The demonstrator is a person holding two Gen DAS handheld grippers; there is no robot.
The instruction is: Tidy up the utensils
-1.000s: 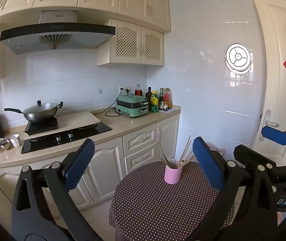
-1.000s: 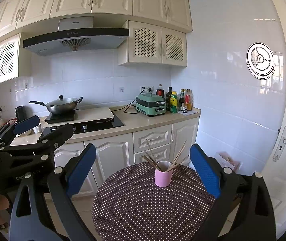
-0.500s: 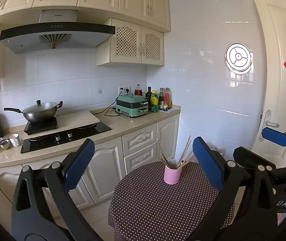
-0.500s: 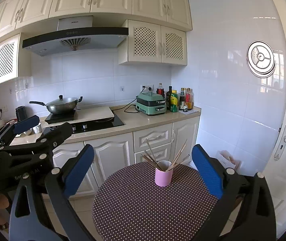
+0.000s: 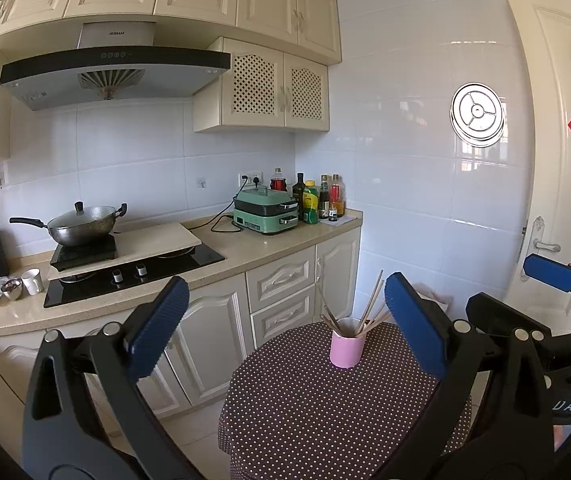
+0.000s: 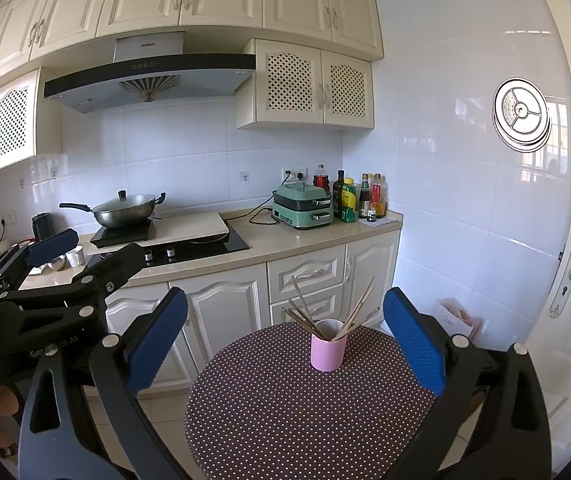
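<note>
Both claws are spread wide with nothing between their blue pads. The left gripper [image 5: 285, 320] and right gripper [image 6: 285, 326] hover above the near side of the round dotted table [image 6: 285, 420], touching nothing. The pink cup [image 6: 328, 350] stands upright toward the table's far edge, with chopsticks [image 6: 355, 308] fanned out inside it.

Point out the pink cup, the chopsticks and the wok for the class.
pink cup [image 6: 328, 354], right wrist view, on its side wall.
chopsticks [image 6: 355, 310], right wrist view, on one stick's shaft.
wok [image 5: 81, 229], left wrist view, on its metal bowl.
</note>
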